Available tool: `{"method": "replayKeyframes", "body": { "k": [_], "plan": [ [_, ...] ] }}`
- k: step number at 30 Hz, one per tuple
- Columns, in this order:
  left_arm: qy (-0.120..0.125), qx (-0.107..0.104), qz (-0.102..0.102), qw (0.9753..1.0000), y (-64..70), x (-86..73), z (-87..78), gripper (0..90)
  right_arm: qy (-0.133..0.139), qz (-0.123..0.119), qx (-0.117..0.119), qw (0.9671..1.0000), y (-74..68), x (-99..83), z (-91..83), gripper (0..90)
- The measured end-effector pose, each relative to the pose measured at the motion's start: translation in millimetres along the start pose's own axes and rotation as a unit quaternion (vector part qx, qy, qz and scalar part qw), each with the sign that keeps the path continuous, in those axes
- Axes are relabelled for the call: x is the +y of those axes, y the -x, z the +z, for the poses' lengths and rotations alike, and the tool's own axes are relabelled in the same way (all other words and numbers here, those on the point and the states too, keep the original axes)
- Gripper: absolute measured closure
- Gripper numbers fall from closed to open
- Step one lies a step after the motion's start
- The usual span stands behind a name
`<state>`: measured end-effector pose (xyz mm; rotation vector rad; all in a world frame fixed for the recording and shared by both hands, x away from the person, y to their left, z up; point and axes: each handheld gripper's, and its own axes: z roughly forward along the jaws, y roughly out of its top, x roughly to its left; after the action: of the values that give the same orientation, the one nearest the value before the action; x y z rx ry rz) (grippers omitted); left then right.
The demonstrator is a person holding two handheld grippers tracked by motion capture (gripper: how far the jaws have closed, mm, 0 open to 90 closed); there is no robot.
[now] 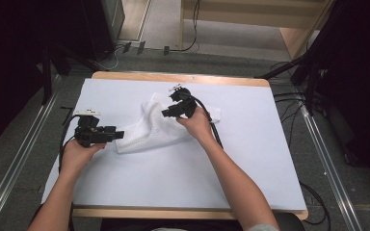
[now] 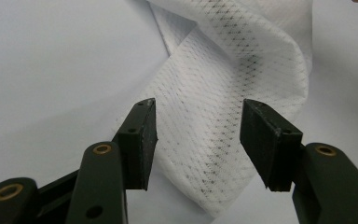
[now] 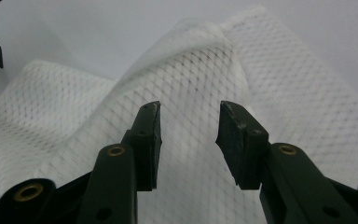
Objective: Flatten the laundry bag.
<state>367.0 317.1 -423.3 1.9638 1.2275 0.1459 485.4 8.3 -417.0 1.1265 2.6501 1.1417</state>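
Between the parted jaws of both grippers lies a white mesh cloth (image 1: 156, 127), crumpled and folded with a raised ridge, on the white table cover (image 1: 250, 159). The left gripper (image 2: 198, 135), jaws wide, points at the cloth's near-left corner, clamping nothing. The right gripper (image 3: 189, 140), jaws moderately apart, hovers over the cloth's middle fold.

Crumpled white mesh cloth (image 1: 149, 127) (image 2: 223, 93) (image 3: 191, 84), partly folded, mid-table on the white sheet (image 1: 173, 183)
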Motion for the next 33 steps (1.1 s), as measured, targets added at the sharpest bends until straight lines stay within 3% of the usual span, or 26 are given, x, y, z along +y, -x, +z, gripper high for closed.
{"method": "replayKeyframes", "body": {
  "k": [12,19,25,29,33],
  "plan": [
    [0.003,0.000,0.002,1.0000,-0.1,0.2,-1.7,47.4,0.004,-0.013,0.019,0.9997,-23.4,27.8,26.4,54.4],
    [0.005,0.000,0.002,1.0000,-1.5,-0.4,-2.7,47.4,-0.006,-0.015,0.008,0.9998,-30.1,35.8,50.3,47.8],
    [0.005,0.000,0.001,1.0000,-2.4,-0.5,-2.7,47.4,-0.008,-0.005,0.000,1.0000,-27.9,35.0,65.8,49.0],
    [0.005,0.001,0.000,1.0000,-2.1,-0.4,-2.2,47.4,-0.027,-0.016,-0.011,0.9994,-30.2,32.1,73.8,49.3],
    [0.004,0.002,0.001,1.0000,-1.7,-0.4,-2.3,47.4,-0.042,-0.026,-0.015,0.9987,-34.1,29.2,79.2,61.1]
  ]
}}
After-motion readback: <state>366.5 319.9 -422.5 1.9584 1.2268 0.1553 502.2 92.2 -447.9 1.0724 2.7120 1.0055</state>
